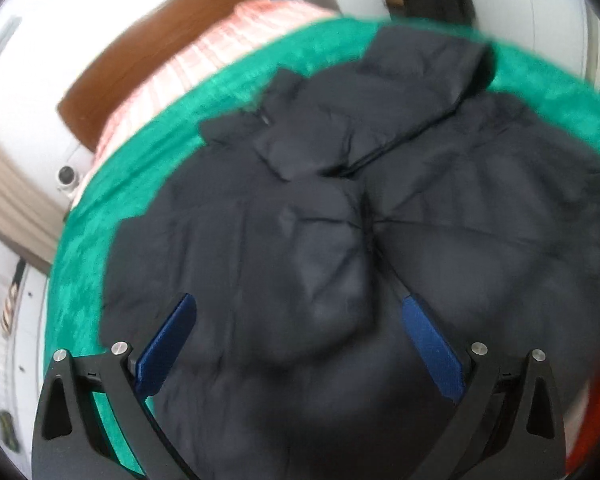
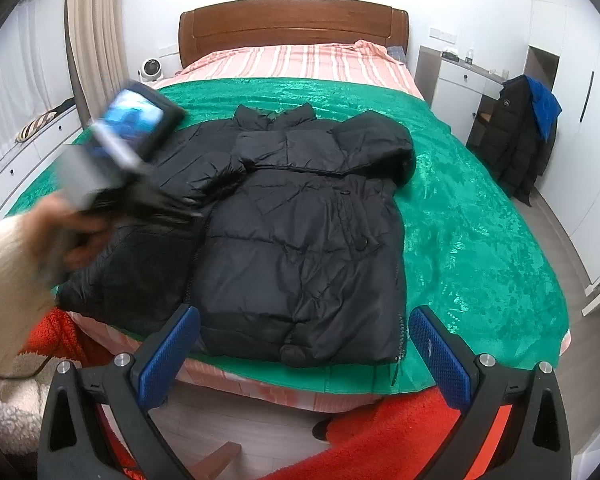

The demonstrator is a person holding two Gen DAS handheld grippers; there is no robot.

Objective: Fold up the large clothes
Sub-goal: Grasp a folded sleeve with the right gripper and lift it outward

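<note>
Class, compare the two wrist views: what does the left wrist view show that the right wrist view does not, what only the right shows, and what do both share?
Only the left wrist view: the left hand-held gripper, open, close above the jacket.

Only the right wrist view: the open right hand-held gripper, the hand carrying the other device, the whole bed with its wooden headboard, and a dark coat on a chair.

Both: the black puffer jacket on the green blanket.

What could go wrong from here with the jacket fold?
The black puffer jacket lies at the foot edge of the green blanket, its hem near the drop, so a pull could slide it off. The left tool is blurred mid-motion over puffy fabric, open; it may pinch several layers. The right tool hangs off the bed.
</note>
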